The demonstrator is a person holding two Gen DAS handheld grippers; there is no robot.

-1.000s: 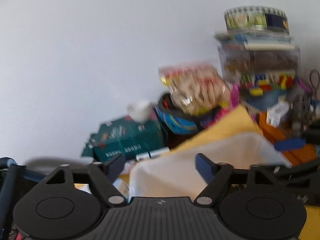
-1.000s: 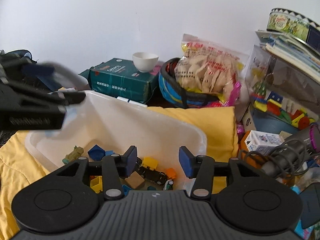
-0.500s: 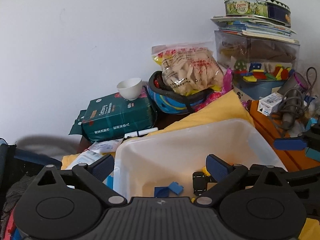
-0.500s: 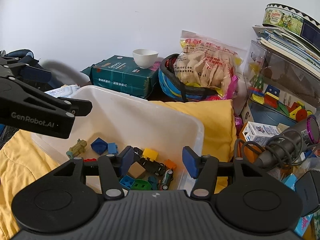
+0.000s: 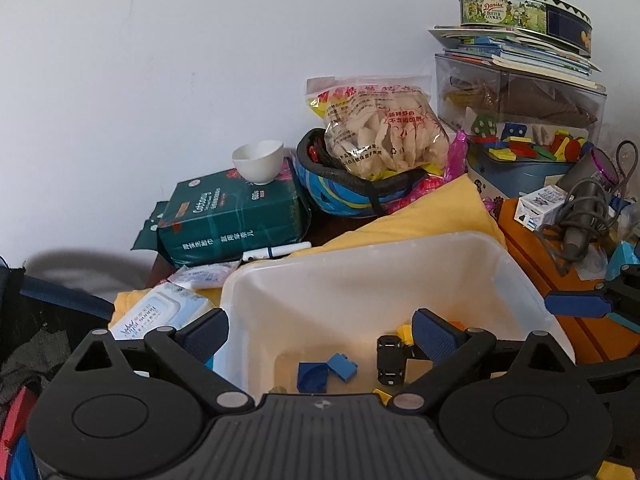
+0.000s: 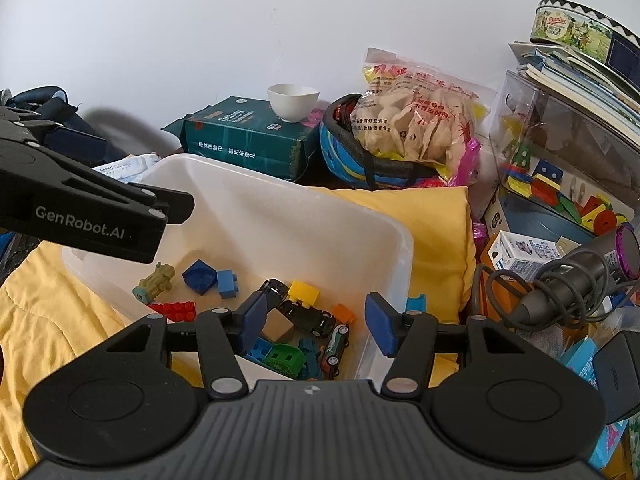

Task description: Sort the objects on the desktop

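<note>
A translucent white bin (image 6: 402, 240) rests on a yellow cloth (image 6: 436, 232). Inside lie a black toy car (image 6: 308, 314), a yellow brick (image 6: 304, 291), blue bricks (image 6: 226, 282), a red brick (image 6: 176, 308) and an olive toy (image 6: 156, 280). My right gripper (image 6: 318, 324) is open over the bin's near right corner, its pads touching nothing. My left gripper (image 5: 320, 336) is open astride the bin's left wall, one finger outside and one inside above a blue piece (image 5: 312, 376). Its fingers (image 6: 176, 204) also show in the right wrist view.
Against the wall stand a green package (image 5: 232, 216) with a white cup (image 5: 258, 160), a blue helmet (image 5: 352, 196) holding a snack bag (image 5: 380, 132), and a clear box topped by a cookie tin (image 5: 520, 10). A hair dryer (image 6: 580, 276) lies right; wet wipes (image 5: 156, 316) lie left.
Both grippers' jaws have spread wider. The left wrist view has tipped down and sharpened, so the bin's inside and toys now show. The bin lies still on the cloth.
</note>
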